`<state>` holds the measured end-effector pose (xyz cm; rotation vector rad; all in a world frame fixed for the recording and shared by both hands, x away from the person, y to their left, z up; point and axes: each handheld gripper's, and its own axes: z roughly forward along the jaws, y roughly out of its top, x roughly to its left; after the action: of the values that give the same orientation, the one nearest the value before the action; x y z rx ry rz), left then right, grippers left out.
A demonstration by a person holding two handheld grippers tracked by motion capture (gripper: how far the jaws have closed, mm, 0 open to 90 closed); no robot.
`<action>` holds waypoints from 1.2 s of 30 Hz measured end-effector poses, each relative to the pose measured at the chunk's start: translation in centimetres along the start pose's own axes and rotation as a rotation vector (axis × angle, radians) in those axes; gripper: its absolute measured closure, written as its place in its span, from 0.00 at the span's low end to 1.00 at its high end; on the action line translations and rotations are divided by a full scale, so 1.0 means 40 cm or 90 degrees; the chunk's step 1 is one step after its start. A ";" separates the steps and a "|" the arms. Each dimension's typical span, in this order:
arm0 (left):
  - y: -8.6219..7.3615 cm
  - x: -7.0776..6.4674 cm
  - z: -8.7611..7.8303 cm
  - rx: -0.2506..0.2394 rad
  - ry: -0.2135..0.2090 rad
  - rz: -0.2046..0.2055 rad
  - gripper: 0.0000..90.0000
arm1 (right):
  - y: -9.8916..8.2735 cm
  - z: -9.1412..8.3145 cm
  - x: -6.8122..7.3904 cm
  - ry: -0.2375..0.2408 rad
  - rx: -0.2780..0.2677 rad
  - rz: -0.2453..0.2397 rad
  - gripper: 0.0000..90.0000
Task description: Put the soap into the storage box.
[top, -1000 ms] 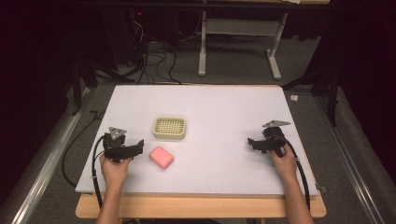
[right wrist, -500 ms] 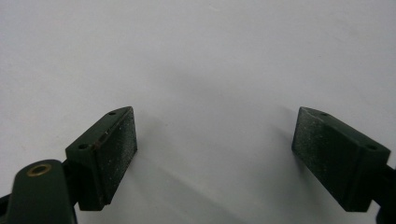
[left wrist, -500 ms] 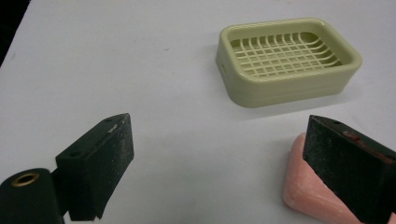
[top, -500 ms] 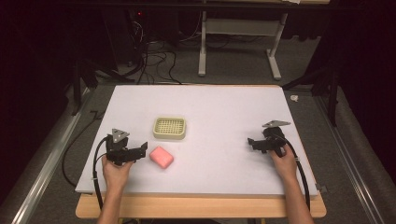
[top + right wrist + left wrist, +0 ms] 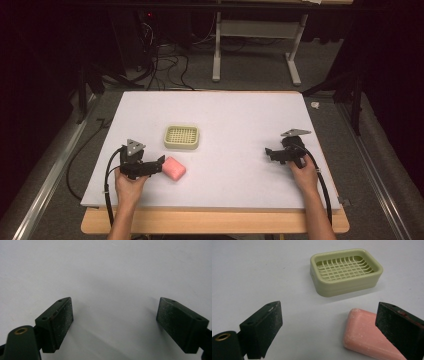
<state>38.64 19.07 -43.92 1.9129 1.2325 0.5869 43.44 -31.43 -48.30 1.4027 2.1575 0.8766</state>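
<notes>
The pink rectangular soap bar (image 5: pixel 372 336) lies at lower right of the left gripper view — off-centre, against the right jaw of the left hand-held gripper (image 5: pixel 332 328), jaws apart, long axis slanting.

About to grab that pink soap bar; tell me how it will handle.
The pink rectangular soap bar looks solid, so probably stiff. Its smooth, rounded edges may slip between flat pads. Lying flat on the white table, it should slide rather than roll.

Bright overhead light on the white table (image 5: pixel 240 115), dark surroundings; close views perhaps slightly soft.
</notes>
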 end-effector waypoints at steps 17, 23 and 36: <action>0.003 -0.045 0.001 -0.003 -0.036 0.023 0.08 | 0.000 0.000 0.000 0.000 0.000 0.000 0.16; 0.002 -0.064 0.005 0.003 -0.045 0.036 0.07 | 0.000 0.000 0.000 0.000 0.000 0.000 0.16; -0.007 -0.103 0.028 0.022 -0.064 0.064 0.05 | 0.000 0.000 0.000 0.000 0.000 0.000 0.16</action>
<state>37.52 15.00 -44.70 2.0171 1.0939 0.5188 43.44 -31.43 -48.30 1.4026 2.1574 0.8756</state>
